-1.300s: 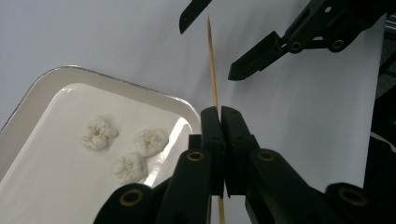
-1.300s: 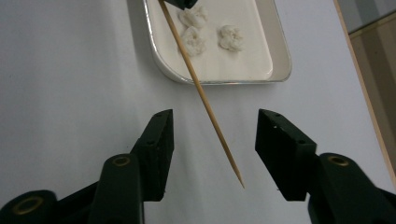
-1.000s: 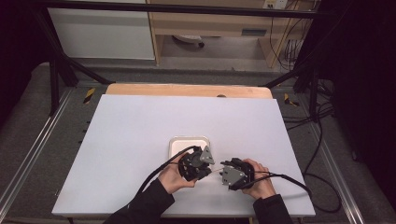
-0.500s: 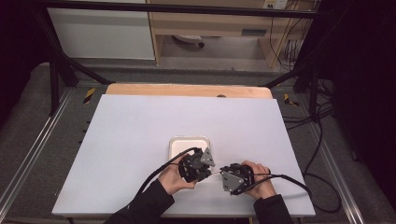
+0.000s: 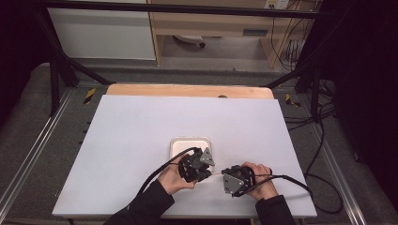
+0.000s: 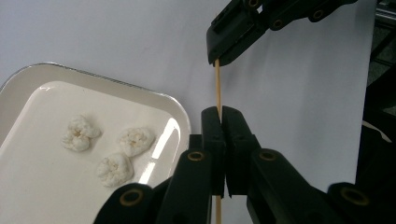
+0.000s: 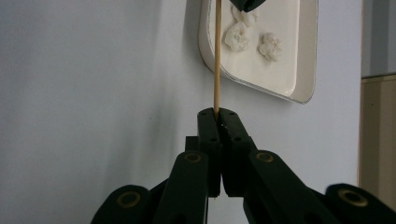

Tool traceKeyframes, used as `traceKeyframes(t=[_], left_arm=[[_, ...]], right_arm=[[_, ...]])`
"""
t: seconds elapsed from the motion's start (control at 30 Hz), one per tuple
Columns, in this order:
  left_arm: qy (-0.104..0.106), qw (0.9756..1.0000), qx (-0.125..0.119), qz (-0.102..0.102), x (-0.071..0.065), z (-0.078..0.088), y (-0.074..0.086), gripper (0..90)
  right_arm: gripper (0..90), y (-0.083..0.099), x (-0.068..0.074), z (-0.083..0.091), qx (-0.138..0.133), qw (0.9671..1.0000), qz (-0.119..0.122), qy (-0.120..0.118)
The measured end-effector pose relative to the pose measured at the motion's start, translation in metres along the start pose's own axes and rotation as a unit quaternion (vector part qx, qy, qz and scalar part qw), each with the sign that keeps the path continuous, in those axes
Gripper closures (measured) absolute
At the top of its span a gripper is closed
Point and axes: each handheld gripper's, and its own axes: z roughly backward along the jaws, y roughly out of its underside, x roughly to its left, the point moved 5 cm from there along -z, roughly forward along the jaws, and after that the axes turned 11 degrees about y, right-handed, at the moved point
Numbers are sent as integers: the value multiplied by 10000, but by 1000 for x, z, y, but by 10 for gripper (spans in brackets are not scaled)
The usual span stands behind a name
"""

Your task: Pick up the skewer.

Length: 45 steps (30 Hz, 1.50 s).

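While the left gripper keeps its jaws clamped on the thin wooden skewer, the right gripper has just been closing and now pinches the other end, just beside the tray of popcorn, so a handover or threading seems ready.

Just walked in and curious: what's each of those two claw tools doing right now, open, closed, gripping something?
Left gripper: closed, holding the thin wooden skewer.
Right gripper: has just been closing, now shut on the same skewer's other end.
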Motion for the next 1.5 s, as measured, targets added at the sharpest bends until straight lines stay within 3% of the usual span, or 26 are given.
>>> traceKeyframes(t=[0.07,0.13,0.17,0.23,0.4,0.6,0.87,1.0,1.27,1.5], left_arm=[[-15,10000,-10,10,1,1,0,876],[-21,10000,11,19,2,3,0,789],[-4,10000,50,53,2,4,1,789],[-61,9998,175,80,4,6,3,694],[-52,9985,509,196,9,8,9,647],[76,9969,748,253,9,3,11,686],[30,9954,923,250,9,-5,11,812],[10,9951,962,207,7,-8,10,831],[-76,9945,1045,82,5,-12,9,880],[-181,9945,1035,-12,5,-9,10,886]], right_arm=[[893,0,0,1,15,10000,14,-6],[893,0,-1,1,77,10000,53,-35],[893,0,-1,1,77,10000,53,-35],[893,1,-3,1,133,9999,100,-16],[893,0,-5,1,224,9996,179,-3],[893,-3,-7,0,279,9992,303,-10],[893,-6,-8,-1,405,9976,555,-49],[893,-8,-8,0,427,9971,635,-55],[892,-8,-8,-1,439,9967,682,-55],[882,-9,-9,0,344,9979,544,-9]])
